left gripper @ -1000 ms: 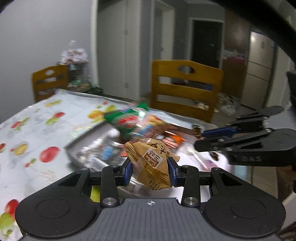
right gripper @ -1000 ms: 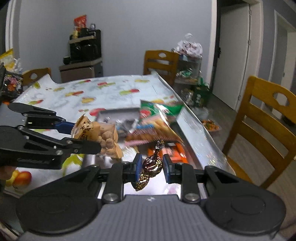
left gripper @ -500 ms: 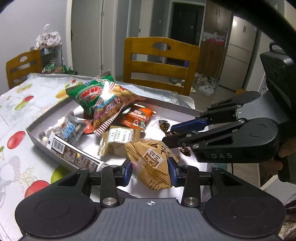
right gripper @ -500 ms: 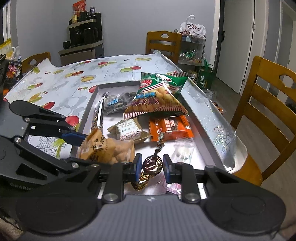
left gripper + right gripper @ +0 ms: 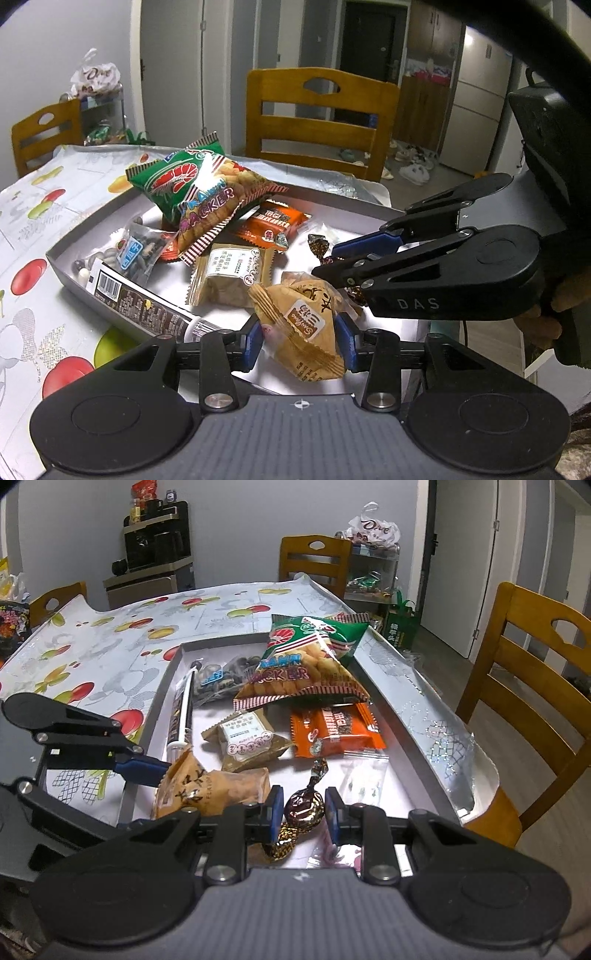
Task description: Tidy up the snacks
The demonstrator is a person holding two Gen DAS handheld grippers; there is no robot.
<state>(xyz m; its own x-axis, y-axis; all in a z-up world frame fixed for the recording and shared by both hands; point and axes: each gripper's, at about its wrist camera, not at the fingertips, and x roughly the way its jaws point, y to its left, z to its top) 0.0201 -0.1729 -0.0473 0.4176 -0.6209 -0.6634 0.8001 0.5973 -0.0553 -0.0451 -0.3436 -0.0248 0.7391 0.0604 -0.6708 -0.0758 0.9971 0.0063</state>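
Note:
My left gripper is shut on a tan snack packet, held low over the near end of the grey tray. The packet also shows in the right wrist view. My right gripper is shut on a brown foil-wrapped candy, also low over the tray's near end. In the left wrist view the right gripper comes in from the right, just above the tan packet. The tray holds a green prawn cracker bag, an orange packet, a beige packet and other snacks.
The tray lies on a table with a fruit-print cloth. A long dark bar lies along the tray's left wall. Wooden chairs stand around the table. A clear small packet lies near my right fingers.
Both grippers have come down and forward from above the table to just over the tray's near end, each still holding its snack.

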